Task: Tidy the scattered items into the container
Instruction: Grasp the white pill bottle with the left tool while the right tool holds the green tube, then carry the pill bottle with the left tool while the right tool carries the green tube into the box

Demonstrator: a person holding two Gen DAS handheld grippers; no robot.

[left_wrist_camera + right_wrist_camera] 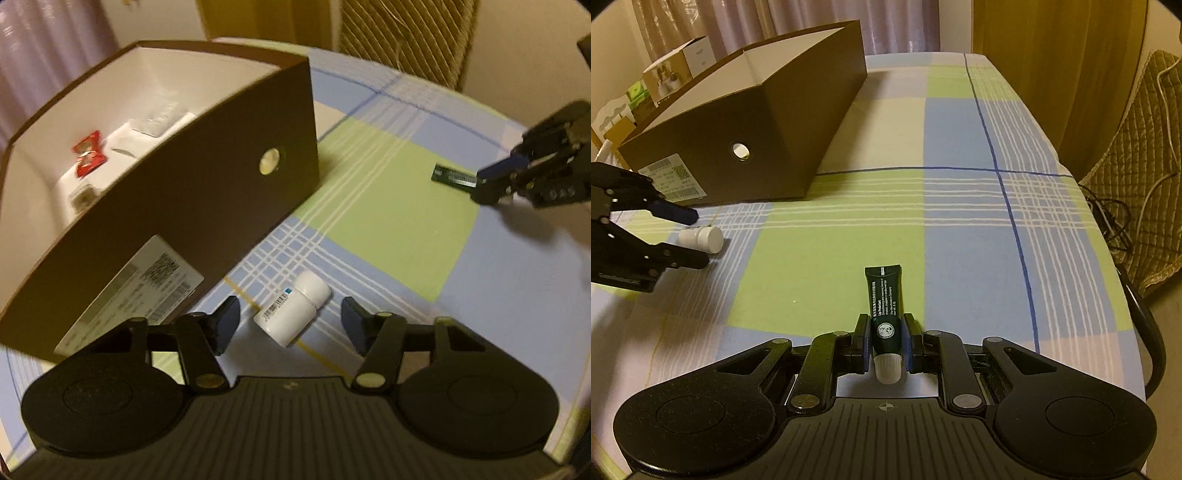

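Observation:
A brown box (pixel 207 192) with a white inside stands on the checked cloth; it also shows in the right wrist view (pixel 768 122). It holds a red packet (pixel 88 153) and clear wrappers. A white pill bottle (pixel 293 312) lies on its side between the open fingers of my left gripper (pixel 290 321), untouched; it shows too in the right wrist view (pixel 703 239). My right gripper (pixel 885 338) is shut on a dark green tube (pixel 884 306) with a white cap. From the left wrist view the tube (pixel 454 177) sticks out of the right gripper (pixel 487 181).
The table has a green, blue and white checked cloth (pixel 960 229). Cardboard boxes (pixel 676 70) stand behind the brown box. A quilted chair (pixel 1141 177) with cables is beyond the table's right edge. Curtains hang at the back.

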